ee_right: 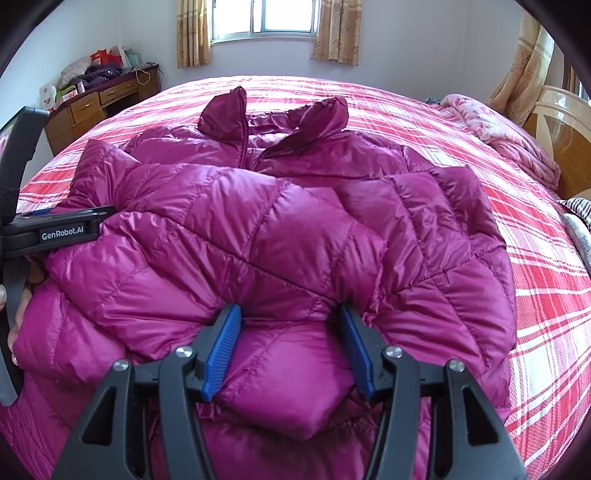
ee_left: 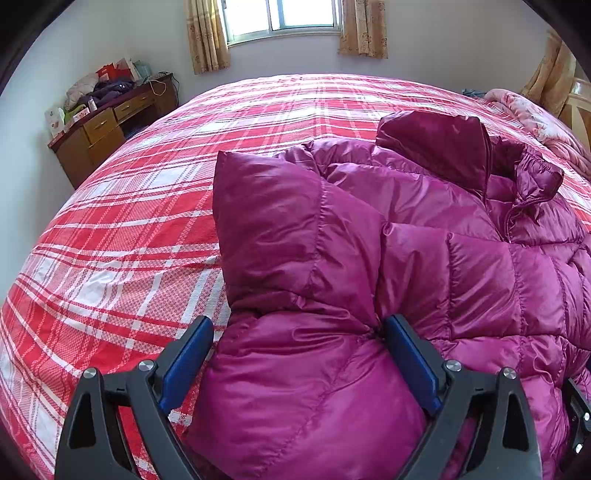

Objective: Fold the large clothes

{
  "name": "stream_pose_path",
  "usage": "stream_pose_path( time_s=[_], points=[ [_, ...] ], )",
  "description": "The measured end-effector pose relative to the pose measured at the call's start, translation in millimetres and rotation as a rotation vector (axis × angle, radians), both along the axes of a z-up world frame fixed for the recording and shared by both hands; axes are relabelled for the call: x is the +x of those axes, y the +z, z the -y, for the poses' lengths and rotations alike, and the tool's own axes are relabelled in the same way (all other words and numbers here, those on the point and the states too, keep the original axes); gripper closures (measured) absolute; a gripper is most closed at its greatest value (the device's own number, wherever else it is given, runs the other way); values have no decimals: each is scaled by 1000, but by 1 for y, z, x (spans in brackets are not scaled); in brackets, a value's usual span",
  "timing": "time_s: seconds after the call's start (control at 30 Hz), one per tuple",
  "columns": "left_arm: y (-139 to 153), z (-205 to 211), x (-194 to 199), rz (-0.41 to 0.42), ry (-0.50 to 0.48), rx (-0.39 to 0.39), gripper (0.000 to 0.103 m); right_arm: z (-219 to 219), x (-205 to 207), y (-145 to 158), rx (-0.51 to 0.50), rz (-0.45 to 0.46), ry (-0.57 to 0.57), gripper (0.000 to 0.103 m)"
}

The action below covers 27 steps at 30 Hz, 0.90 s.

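Note:
A magenta quilted down jacket (ee_right: 288,229) lies on the red plaid bed (ee_right: 546,295), collar toward the far window, sleeves folded over the body. In the left wrist view the jacket (ee_left: 369,258) fills the right half. My left gripper (ee_left: 299,332) has its jaws wide apart with a puffy fold of the jacket's near left edge between the blue pads (ee_left: 184,365). My right gripper (ee_right: 290,321) also has its jaws apart around a fold at the jacket's near hem. The left gripper's body (ee_right: 55,232) shows at the left of the right wrist view.
A pink quilt (ee_right: 498,129) is bunched at the far right by the wooden headboard (ee_right: 565,147). A wooden desk (ee_left: 107,125) piled with clothes and boxes stands at the far left. A window with curtains (ee_left: 284,18) is behind the bed. Striped fabric (ee_right: 580,210) lies at the right edge.

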State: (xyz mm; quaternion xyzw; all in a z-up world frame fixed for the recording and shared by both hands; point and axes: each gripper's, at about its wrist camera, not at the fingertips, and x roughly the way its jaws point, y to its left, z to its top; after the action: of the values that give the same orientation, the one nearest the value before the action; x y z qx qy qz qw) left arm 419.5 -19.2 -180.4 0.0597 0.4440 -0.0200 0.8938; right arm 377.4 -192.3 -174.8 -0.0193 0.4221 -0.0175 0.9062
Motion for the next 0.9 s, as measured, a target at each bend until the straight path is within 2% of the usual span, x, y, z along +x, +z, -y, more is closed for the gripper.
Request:
stream_pose_path(
  time_s=[0.23,0.33,0.43,0.53,0.6,0.7,0.8,0.9],
  points=[
    [2,1,0,3,5,13,8,-3,0,0,-22,-3,-3,46],
    [15,8,-9,29,12,78,8,-3,-1,1,-27,-5,0,45],
    [38,11,-26,82,-24,29,8,7,-7,13,36,-4,-17,45],
    [51,22,-34,120,-75,18,8,14,-16,38,87,73,-53,45],
    [46,35,-31,109,-111,34,8,14,-10,46,106,90,-47,45],
    [24,49,-21,47,-131,76,8,10,8,39,77,55,-48,45],
    [11,45,-17,24,-129,42,8,13,18,20,63,12,-52,45],
    [6,38,-12,-4,-133,-9,6,12,16,8,44,13,-41,45]
  ],
)
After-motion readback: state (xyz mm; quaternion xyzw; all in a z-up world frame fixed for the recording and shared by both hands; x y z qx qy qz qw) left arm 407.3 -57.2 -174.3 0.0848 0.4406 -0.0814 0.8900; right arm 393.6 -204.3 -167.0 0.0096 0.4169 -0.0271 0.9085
